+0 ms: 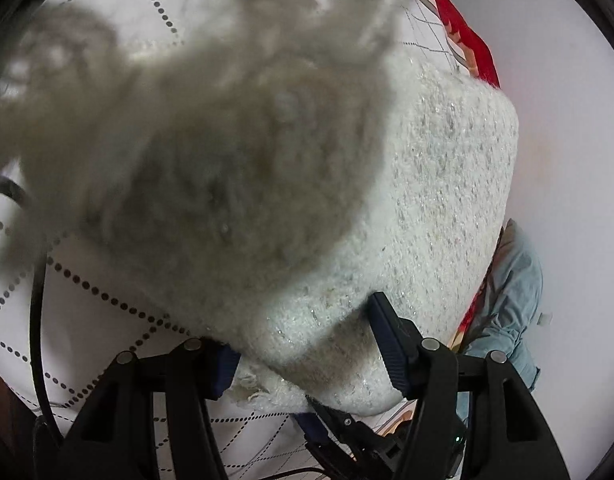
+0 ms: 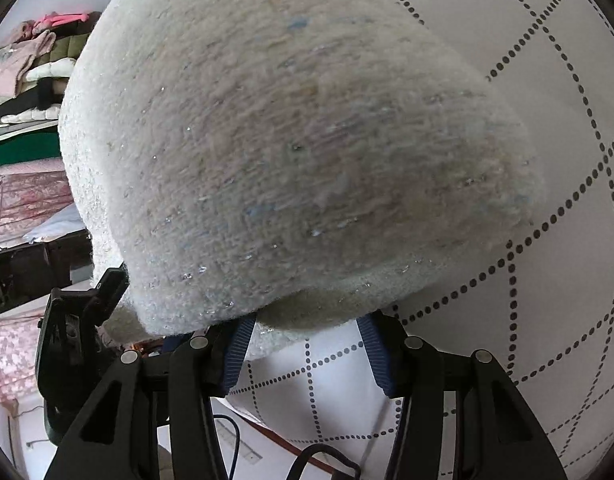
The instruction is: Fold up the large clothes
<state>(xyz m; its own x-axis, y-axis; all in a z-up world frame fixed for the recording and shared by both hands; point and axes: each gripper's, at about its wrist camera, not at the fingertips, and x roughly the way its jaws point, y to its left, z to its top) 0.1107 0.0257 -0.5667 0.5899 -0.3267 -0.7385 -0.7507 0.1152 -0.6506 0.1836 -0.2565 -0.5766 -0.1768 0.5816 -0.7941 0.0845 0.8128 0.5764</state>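
A white fluffy sweater (image 1: 447, 184) with glittery threads lies in a thick fold on the bed. In the left wrist view a blurred grey fluffy part (image 1: 195, 140) of it hangs close to the lens. My left gripper (image 1: 303, 328) stands open at the sweater's near edge. The cloth lies loosely over its left finger, and its right pad is bare. In the right wrist view the sweater (image 2: 267, 140) bulges over my right gripper (image 2: 307, 322) and hides the fingertips. Those jaws stand wide apart, with bare sheet showing between the blue pads.
The bed has a white sheet (image 1: 107, 320) with a dotted grid (image 2: 527, 60). A red striped cloth (image 1: 467, 36) runs along the bed's edge. A person's leg in jeans (image 1: 515, 292) stands on the pale floor. Folded clothes are piled (image 2: 35, 92) at the far left.
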